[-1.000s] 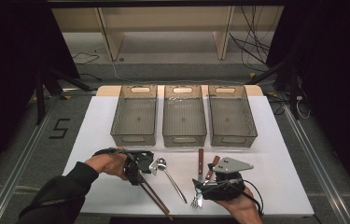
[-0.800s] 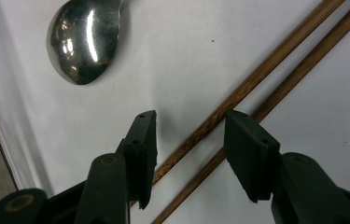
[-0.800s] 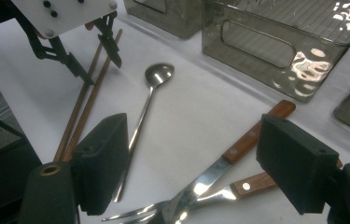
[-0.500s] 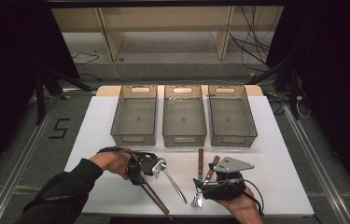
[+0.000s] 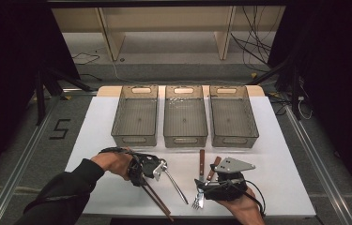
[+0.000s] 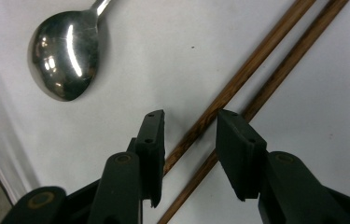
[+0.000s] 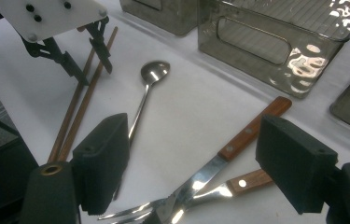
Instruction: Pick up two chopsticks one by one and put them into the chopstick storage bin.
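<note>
I am closing the left tongs (image 6: pixel 189 126) around the pair of brown wooden chopsticks (image 6: pixel 252 65), which are lying side by side on the white surface (image 5: pixel 277 154), near left, just beside the steel spoon (image 6: pixel 63 58). The jaws have just been narrowing and are now half-closed; one stick is sitting between them, the other is passing under the right pad, and neither pad is pressing yet. I am judging that I should shift slightly so both sticks fall inside the gap, then squeeze evenly so they do not roll apart. My right tongs (image 7: pixel 196 163) are hanging wide open over the wooden-handled knife (image 7: pixel 238 144) and fork (image 7: pixel 200 191), holding nothing.
</note>
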`<action>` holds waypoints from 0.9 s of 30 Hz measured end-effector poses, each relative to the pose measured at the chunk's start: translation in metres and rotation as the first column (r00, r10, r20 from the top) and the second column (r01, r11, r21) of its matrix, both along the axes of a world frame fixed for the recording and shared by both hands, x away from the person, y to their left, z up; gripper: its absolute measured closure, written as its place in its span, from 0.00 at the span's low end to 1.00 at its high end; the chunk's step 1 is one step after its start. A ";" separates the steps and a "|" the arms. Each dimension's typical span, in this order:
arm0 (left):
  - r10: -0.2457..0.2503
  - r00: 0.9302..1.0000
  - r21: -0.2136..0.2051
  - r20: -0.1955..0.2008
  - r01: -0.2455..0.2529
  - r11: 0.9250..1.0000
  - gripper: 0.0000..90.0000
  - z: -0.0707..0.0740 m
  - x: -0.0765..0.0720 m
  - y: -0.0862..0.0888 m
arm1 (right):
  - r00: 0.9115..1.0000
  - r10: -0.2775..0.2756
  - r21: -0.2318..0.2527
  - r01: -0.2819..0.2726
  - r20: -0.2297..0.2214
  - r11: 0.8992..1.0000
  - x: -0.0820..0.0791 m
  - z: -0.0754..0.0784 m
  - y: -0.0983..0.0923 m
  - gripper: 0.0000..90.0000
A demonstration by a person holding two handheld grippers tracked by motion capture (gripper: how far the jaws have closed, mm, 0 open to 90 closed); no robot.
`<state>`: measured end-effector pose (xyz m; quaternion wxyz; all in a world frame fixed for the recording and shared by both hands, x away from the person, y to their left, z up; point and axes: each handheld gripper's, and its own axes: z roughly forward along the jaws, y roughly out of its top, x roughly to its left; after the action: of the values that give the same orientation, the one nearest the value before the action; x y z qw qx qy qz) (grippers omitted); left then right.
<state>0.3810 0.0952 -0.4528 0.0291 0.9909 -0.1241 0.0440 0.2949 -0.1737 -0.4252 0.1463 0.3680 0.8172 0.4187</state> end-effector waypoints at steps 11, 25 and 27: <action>-0.002 1.000 0.010 0.004 0.002 1.000 0.69 0.001 0.002 -0.005 | 1.000 -0.003 0.002 0.003 0.000 1.000 0.000 0.000 -0.001 0.30; -0.056 0.998 0.062 -0.017 0.057 0.996 0.71 -0.005 -0.003 -0.009 | 1.000 -0.002 0.004 0.002 0.001 1.000 0.000 0.000 -0.001 0.30; -0.055 0.998 0.063 -0.026 0.056 0.996 0.75 -0.005 -0.003 -0.009 | 1.000 -0.001 0.004 0.001 -0.002 1.000 0.000 0.000 -0.001 0.30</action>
<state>0.3782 0.0862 -0.4580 0.0004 0.9879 -0.1525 0.0274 0.2954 -0.1751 -0.4252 0.1452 0.3692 0.8162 0.4201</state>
